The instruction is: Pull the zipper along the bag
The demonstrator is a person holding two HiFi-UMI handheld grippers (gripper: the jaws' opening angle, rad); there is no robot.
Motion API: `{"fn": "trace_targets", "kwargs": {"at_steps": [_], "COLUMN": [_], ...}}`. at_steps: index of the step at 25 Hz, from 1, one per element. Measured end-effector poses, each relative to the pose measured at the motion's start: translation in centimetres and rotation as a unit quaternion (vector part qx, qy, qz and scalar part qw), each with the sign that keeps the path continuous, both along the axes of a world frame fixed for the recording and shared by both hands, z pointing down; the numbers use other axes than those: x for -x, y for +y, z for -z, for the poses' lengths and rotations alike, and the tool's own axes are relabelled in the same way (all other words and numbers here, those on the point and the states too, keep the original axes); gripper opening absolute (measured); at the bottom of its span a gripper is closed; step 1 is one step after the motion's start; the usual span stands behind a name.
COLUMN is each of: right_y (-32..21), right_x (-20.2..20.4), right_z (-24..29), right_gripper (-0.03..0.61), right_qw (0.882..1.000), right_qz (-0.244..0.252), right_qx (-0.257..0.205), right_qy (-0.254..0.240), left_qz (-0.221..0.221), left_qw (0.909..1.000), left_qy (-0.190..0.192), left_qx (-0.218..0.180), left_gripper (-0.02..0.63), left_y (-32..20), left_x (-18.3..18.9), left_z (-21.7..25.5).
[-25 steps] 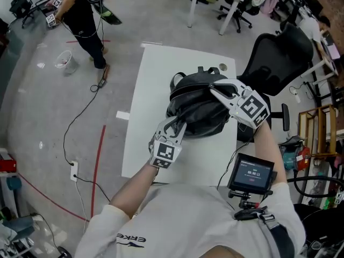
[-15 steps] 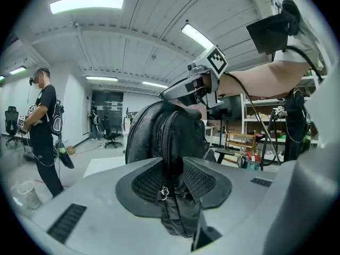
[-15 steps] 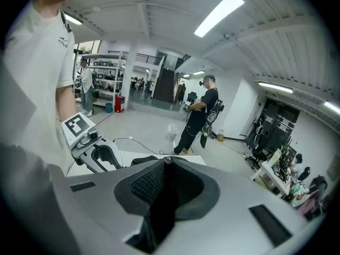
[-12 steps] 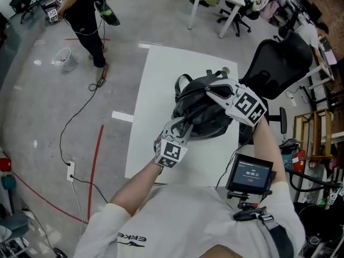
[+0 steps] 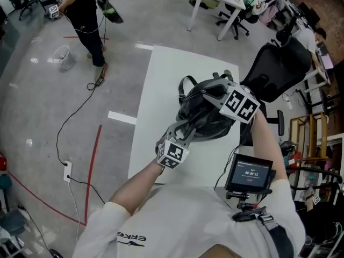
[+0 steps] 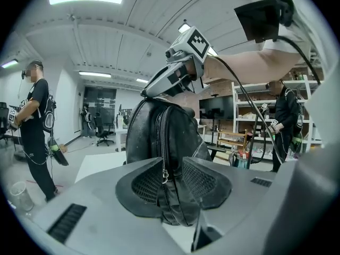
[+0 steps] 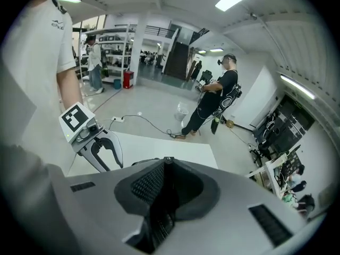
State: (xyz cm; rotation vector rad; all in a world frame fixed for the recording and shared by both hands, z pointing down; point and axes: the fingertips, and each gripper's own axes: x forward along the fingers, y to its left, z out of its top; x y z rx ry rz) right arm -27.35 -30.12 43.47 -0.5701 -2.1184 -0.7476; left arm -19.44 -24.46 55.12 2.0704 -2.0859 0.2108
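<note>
Left gripper (image 5: 185,127) jaws clamp the black leather backpack (image 5: 210,123) taut; draw the right gripper (image 5: 207,93), pinched on its zipper (image 6: 162,137), straight along.

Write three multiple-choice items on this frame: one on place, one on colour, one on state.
1. The backpack sits: A) on the floor B) on the white table C) on a chair
2. The backpack is: A) black B) red C) blue
3. The left tool is: A) open, empty B) out of view C) shut on the backpack

Answers: 1 B, the head view shows it on that table; 2 A, it is black in every view; 3 C, its pads pinch the fabric beside the zipper.
</note>
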Motion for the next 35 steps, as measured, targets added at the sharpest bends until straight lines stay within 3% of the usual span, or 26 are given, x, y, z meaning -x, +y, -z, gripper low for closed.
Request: {"fn": "trace_targets", "kwargs": {"at_steps": [19, 23, 30, 35], "right_y": [3.4, 3.2, 2.9, 2.9], "right_x": [2.0, 2.3, 2.4, 2.2], "right_z": [-4.1, -3.9, -2.4, -2.6], "right_gripper": [0.049, 0.049, 0.049, 0.049], "right_qw": [0.986, 0.985, 0.992, 0.989], "right_qz": [0.024, 0.016, -0.014, -0.002], "right_qx": [-0.108, -0.116, -0.080, -0.105], "right_qy": [0.127, 0.124, 0.092, 0.103], "left_qz": [0.026, 0.023, -0.002, -0.002], "left_qw": [0.9992, 0.9993, 0.9995, 0.9983], "left_qy": [0.023, 0.023, -0.030, -0.055], "left_qx": [0.018, 0.015, -0.002, 0.017], "left_gripper": [0.110, 0.110, 0.110, 0.107], "left_y": [6.6, 6.3, 1.2, -1.7], "left_x": [2.4, 2.2, 2.0, 1.6], "left_z": [-2.5, -2.3, -0.1, -0.2]}}
